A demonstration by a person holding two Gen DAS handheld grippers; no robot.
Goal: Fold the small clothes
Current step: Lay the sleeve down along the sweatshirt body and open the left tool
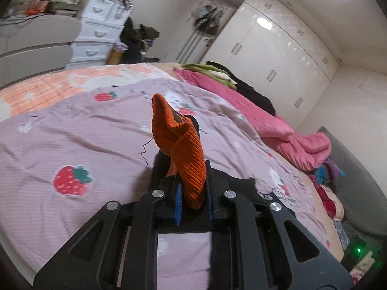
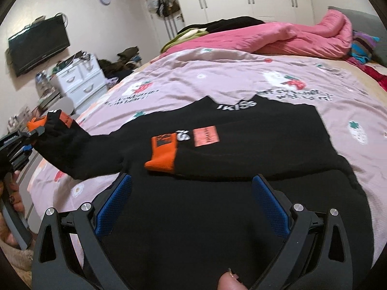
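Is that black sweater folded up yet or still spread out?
Partly folded. The sweater lies flat on the bed, one sleeve laid across its chest, the other sleeve lifted off to the side by the left tool.

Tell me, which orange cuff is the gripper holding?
The cuff on the sleeve stretched out to the left, pinched in the left gripper. The other cuff lies flat on the black sweater, untouched.

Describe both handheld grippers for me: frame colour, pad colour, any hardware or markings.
Both match. The left gripper and the right gripper have black linkage frames with cut-out slots, round silver pivot bolts, and blue textured pads inside the fingers. From the right wrist view, the left gripper's body carries small white lettering, too blurred to read. No cables or sleeves show.
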